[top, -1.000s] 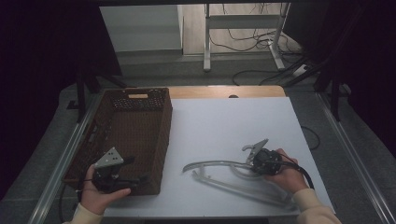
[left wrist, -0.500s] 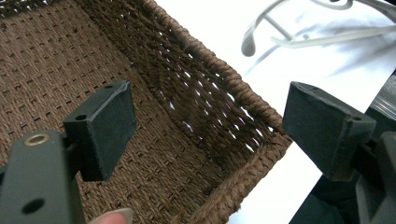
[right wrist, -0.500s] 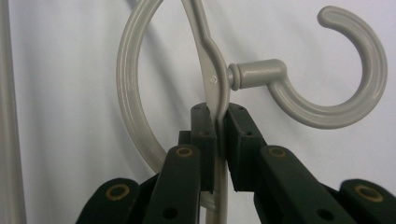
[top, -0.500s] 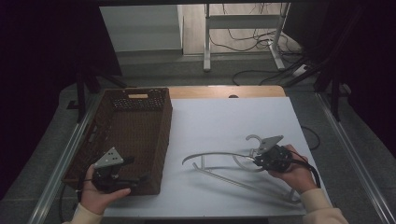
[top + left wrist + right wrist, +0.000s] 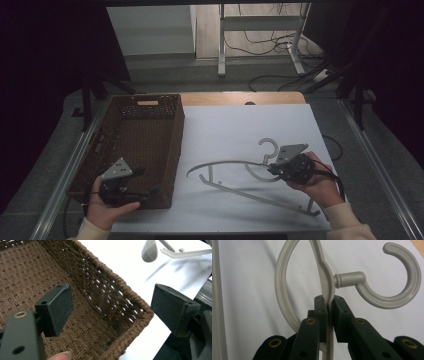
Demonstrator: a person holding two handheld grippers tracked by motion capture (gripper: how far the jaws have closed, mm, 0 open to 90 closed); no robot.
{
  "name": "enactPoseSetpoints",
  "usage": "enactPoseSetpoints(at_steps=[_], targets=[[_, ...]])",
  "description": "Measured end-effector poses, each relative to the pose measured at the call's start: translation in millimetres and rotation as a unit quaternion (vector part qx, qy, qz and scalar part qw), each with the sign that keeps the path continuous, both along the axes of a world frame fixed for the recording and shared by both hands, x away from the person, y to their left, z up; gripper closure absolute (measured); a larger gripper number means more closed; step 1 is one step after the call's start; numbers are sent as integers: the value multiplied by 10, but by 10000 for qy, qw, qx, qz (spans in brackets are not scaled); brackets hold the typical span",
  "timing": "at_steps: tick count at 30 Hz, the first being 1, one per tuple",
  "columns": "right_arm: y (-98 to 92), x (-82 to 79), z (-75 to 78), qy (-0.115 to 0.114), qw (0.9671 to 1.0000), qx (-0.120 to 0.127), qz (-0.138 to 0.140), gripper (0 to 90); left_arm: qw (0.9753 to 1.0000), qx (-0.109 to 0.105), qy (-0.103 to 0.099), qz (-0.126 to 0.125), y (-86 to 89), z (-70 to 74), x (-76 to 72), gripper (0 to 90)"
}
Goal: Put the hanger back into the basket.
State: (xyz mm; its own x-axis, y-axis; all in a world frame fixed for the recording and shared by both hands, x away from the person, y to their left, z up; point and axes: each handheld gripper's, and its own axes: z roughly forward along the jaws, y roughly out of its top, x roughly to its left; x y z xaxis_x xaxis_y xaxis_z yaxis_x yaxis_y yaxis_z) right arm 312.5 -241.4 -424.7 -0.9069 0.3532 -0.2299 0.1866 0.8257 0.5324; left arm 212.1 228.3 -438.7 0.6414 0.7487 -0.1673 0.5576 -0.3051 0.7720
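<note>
A grey plastic clothes hanger (image 5: 227, 164) is over the white table, right of centre, its hook (image 5: 268, 144) pointing away from me. My right gripper (image 5: 274, 171) is shut on the hanger's neck. In the right gripper view the gripper (image 5: 329, 306) pinches the flat neck just below the hook (image 5: 404, 290). A brown wicker basket (image 5: 176, 131) stands at the left. My left gripper (image 5: 146, 181) is open at the basket's near right corner. In the left gripper view its pads (image 5: 56, 307) are wide apart over that corner of the basket (image 5: 130, 297) and hold nothing.
The white tabletop (image 5: 240, 120) stretches behind the hanger, with a wooden strip (image 5: 225, 98) at the far edge. Metal rails (image 5: 372, 160) run along both table sides. Beyond the table, cables (image 5: 260, 47) lie on the floor by a stand.
The right gripper has raised the hanger's hook end off the table and shifted slightly right; the hanger now tilts. The left gripper has stayed at the basket corner.
</note>
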Motion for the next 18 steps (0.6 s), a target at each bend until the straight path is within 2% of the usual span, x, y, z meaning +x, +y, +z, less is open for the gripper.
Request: enactPoseSetpoints(at_steps=[7,12,18], targets=[[40,-42,36,-36,9999,62,119,820,9995,-274,-14,-124,-25,58,-6,180],[75,-74,41,-46,9998,47,193,819,9987,-437,-62,-266,-101,205,6,183],[128,-123,69,-100,9995,41,313,819,9980,-339,-105,-517,-283,343,78,185]])
